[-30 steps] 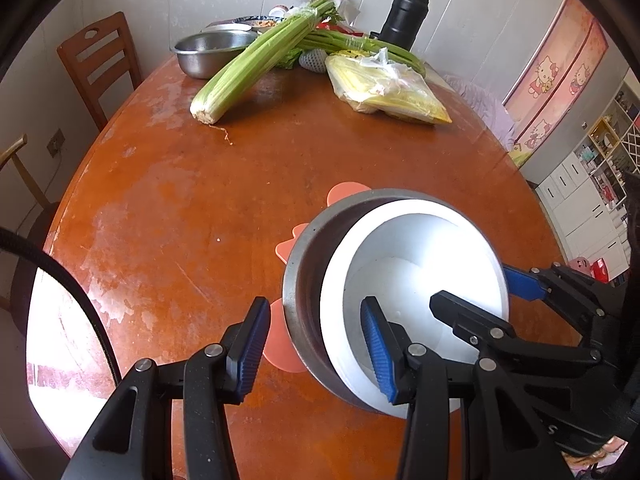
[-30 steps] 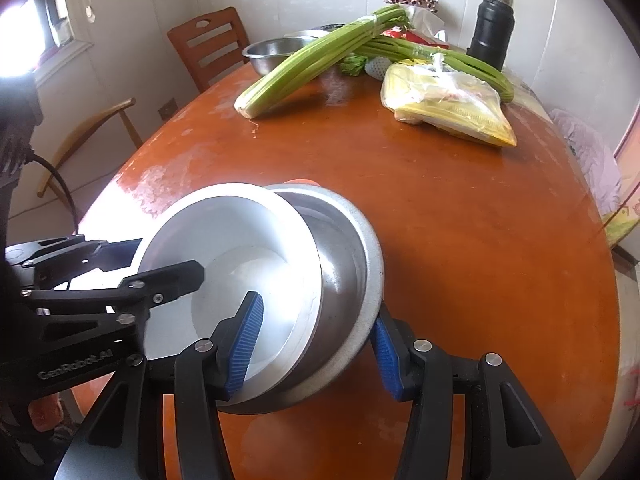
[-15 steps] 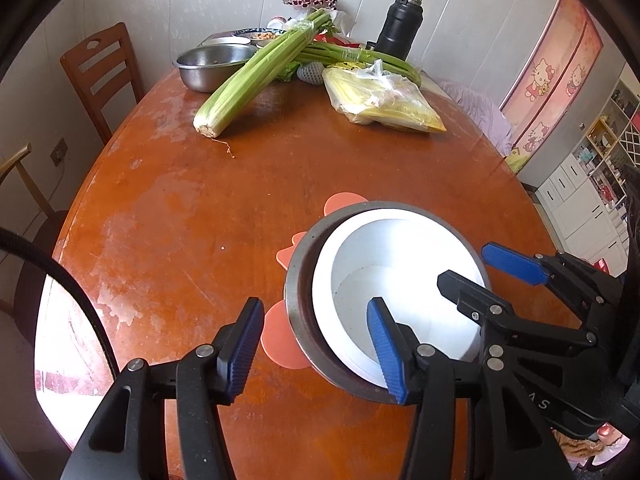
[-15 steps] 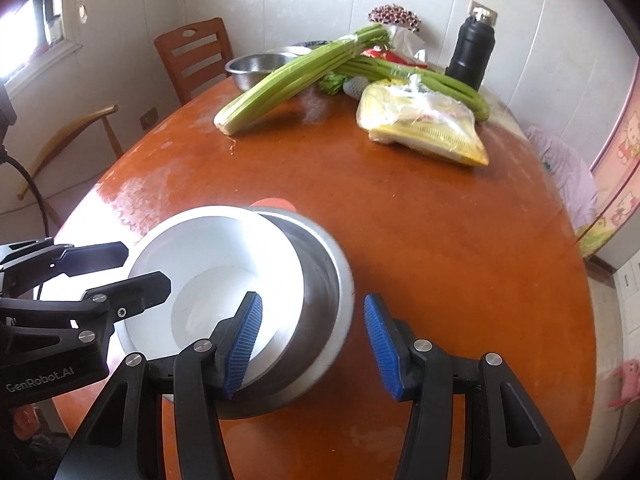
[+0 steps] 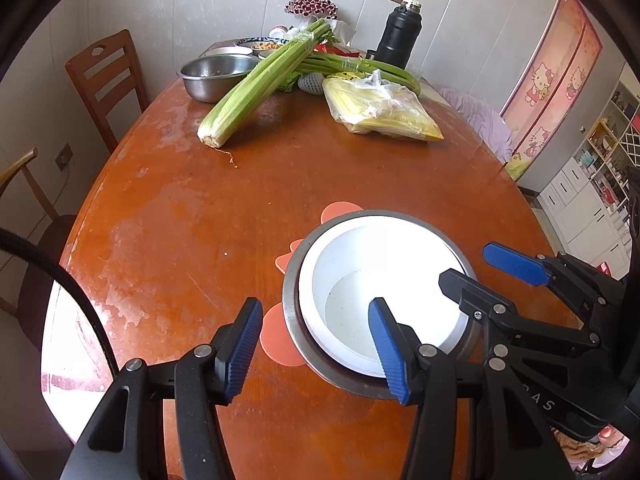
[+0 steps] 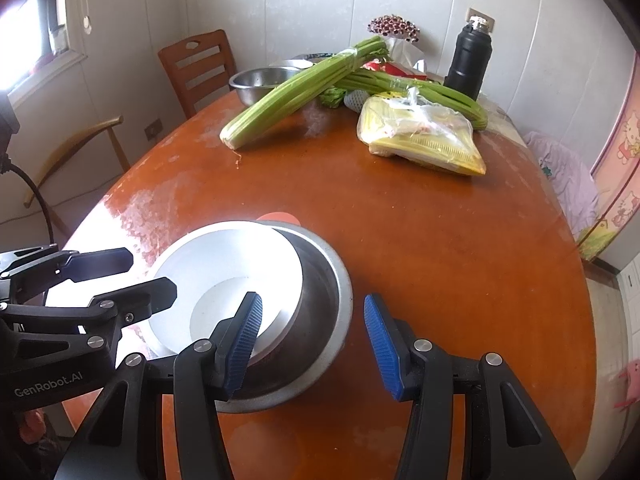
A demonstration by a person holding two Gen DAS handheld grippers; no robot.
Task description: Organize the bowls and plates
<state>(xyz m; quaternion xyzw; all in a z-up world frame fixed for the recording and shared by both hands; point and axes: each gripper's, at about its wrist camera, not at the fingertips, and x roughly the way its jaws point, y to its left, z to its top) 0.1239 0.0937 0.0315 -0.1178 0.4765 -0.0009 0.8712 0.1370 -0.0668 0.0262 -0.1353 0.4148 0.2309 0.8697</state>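
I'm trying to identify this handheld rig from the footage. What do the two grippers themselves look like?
Both are matte black, built of angular linked bars with silver screws. The left gripper and the right gripper each have two fingers faced with ribbed blue pads. The left gripper's body reads "GenRobot.AI" in the right wrist view. A black cable curves past the left one. No sleeve or hand is visible.

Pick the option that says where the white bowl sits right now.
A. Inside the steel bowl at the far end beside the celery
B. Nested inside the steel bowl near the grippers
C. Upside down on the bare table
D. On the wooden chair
B: the white bowl sits upright inside the near steel bowl, whose metal rim rings it, and that bowl rests on an orange mat on the table.
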